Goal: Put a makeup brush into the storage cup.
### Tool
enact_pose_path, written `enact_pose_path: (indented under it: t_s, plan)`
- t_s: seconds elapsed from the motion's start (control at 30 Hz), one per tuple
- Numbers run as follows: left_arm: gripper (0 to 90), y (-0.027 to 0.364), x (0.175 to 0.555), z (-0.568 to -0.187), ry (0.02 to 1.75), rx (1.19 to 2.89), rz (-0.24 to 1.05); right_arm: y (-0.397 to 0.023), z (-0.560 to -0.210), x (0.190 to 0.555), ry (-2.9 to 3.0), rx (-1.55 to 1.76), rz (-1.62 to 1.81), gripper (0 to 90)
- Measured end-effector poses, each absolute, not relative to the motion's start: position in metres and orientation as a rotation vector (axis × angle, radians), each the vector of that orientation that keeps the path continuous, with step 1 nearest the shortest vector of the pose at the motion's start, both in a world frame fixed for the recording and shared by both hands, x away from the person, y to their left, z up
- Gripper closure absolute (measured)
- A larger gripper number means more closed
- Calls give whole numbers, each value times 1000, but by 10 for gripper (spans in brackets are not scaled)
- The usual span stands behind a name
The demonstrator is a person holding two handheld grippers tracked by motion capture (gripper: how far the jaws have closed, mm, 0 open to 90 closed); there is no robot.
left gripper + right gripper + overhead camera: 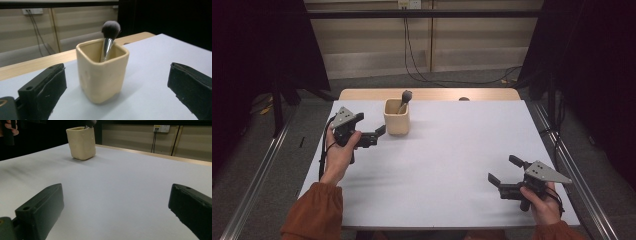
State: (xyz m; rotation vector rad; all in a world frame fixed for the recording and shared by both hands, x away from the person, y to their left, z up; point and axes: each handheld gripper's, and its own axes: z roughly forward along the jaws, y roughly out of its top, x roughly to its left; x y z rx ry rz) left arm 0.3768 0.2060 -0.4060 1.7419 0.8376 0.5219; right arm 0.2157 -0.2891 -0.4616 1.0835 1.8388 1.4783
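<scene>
A cream square cup [396,119] stands upright at the back left of the white table [452,160], with a makeup brush [405,95] leaning in it, dark bristles up. My left gripper [379,134] is open just left of the cup, jaws pointing at it without touching. In the left gripper view the cup [102,72] and brush [110,28] sit a little beyond the left gripper [117,75], framed by its wide-apart jaws. My right gripper [504,169] is open near the front right corner, holding nothing. In the right gripper view the right gripper [115,200] points across bare table at the distant cup [81,142].
A wooden strip [432,94] runs along the table's far edge, with a small dark spot [463,99] on it. Metal rails [562,150] flank the table. Cables [422,75] lie on the floor behind, below a wall socket [408,4].
</scene>
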Motion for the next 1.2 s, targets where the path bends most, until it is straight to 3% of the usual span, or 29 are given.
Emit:
enact_pose_path:
  t_s: [1.2]
  plan:
    - [52, 248, 286, -425, 856, 1719, 551, -290, -461, 213, 1823, 1108, 1468, 0]
